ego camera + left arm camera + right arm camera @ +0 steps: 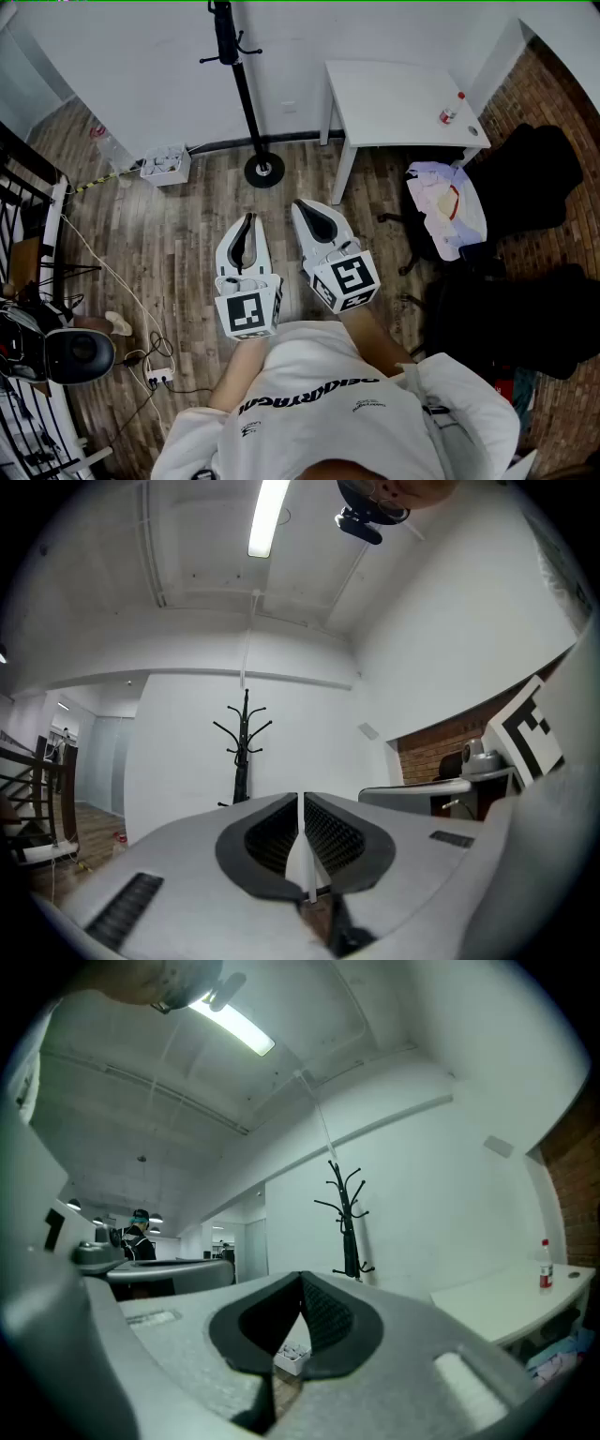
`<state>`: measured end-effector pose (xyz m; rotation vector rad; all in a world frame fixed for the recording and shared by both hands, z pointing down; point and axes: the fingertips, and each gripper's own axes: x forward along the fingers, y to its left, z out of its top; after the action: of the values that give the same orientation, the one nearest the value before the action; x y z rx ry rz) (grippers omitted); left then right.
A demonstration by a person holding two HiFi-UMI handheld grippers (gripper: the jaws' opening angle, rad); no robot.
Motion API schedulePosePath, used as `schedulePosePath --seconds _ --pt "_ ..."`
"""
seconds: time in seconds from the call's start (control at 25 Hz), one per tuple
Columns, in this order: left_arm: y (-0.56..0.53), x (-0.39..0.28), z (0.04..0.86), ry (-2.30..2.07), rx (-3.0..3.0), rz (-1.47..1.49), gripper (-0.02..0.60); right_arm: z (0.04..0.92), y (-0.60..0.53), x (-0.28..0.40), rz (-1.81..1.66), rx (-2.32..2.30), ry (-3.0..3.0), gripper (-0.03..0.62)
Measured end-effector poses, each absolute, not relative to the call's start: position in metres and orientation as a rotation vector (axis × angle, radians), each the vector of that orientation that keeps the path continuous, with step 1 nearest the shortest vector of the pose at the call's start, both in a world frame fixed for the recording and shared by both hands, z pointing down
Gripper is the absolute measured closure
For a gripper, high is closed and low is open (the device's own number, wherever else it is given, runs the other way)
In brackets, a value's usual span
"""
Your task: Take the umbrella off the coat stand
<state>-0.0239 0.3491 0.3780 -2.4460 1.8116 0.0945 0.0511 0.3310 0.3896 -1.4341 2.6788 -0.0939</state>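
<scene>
A black coat stand [246,94] rises from a round base [263,170] by the white wall, ahead of both grippers. A dark folded umbrella [352,1246] hangs close along its pole below the hooks and is hard to tell from the stand; in the left gripper view it shows as a thicker dark strip [241,782]. My left gripper [249,218] and right gripper [302,205] are held side by side at waist height, pointing at the stand and well short of it. Both are shut with nothing between the pads [323,841].
A white table [394,98] with a red-capped bottle [450,111] stands right of the stand. Black chairs with clothes [450,211] fill the right side. A white box [165,165] and cables lie on the wooden floor at left, beside a black railing [28,187].
</scene>
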Motion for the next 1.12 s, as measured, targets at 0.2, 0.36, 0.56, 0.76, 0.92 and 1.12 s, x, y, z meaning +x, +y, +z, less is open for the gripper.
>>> schedulePosePath --seconds 0.2,0.36,0.56,0.76,0.92,1.12 --pt "0.359 -0.003 0.395 1.846 -2.455 0.066 0.565 0.401 0.337 0.07 -0.068 -1.414 2.704 0.599" --pt "0.357 -0.003 0.401 1.874 -2.453 0.066 0.565 0.404 0.336 0.075 -0.037 -1.434 2.718 0.599" --pt "0.342 0.005 0.41 1.906 -2.483 0.086 0.565 0.414 0.326 0.078 -0.035 -1.458 2.726 0.597" --pt "0.308 0.0 0.428 1.894 -2.498 0.068 0.565 0.424 0.292 0.076 -0.031 -1.477 2.731 0.597" --pt "0.267 -0.004 0.43 1.9 -2.52 0.104 0.565 0.423 0.255 0.07 0.001 -1.465 2.733 0.597" --pt "0.209 -0.017 0.425 1.897 -2.512 0.111 0.565 0.419 0.196 0.061 0.0 -1.489 2.72 0.597"
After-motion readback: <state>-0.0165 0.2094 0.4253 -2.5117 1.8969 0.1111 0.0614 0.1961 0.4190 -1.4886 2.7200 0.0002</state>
